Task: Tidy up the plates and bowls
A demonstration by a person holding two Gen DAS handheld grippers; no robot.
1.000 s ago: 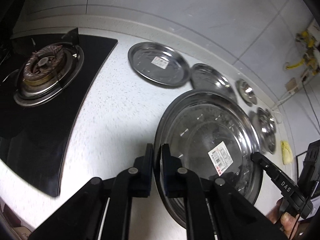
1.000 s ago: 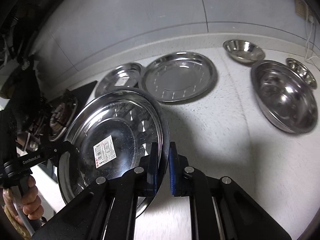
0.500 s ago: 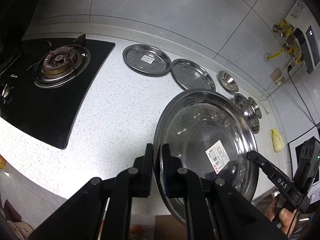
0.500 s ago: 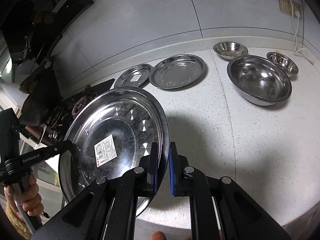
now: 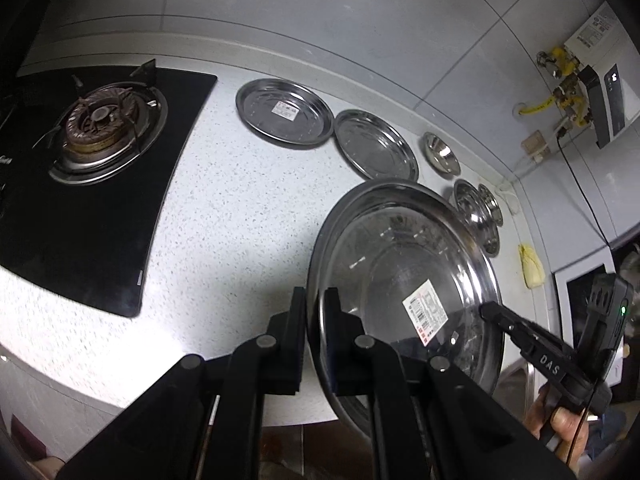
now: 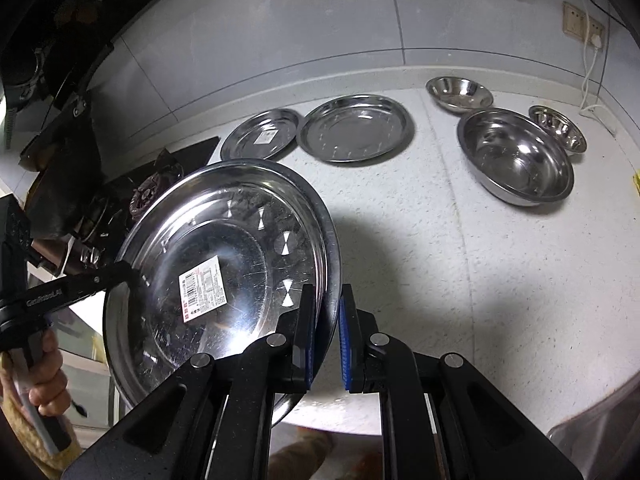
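Left wrist view: I'm holding the big plate [image 5: 404,280] up off the counter [image 5: 240,208], left gripper [image 5: 316,332] and right gripper [image 6: 326,336] both pinching opposite rims. Behind, two plates [image 6: 356,128] and three bowls [image 6: 516,156] are lying separate, unstacked; nearly everything's left.

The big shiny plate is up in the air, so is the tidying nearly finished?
Not nearly. Nothing looks stacked yet. In hand: both grippers, left gripper and right gripper, clamp the big plate by opposite rims. Left: two plates and three bowls lie separately on the counter.
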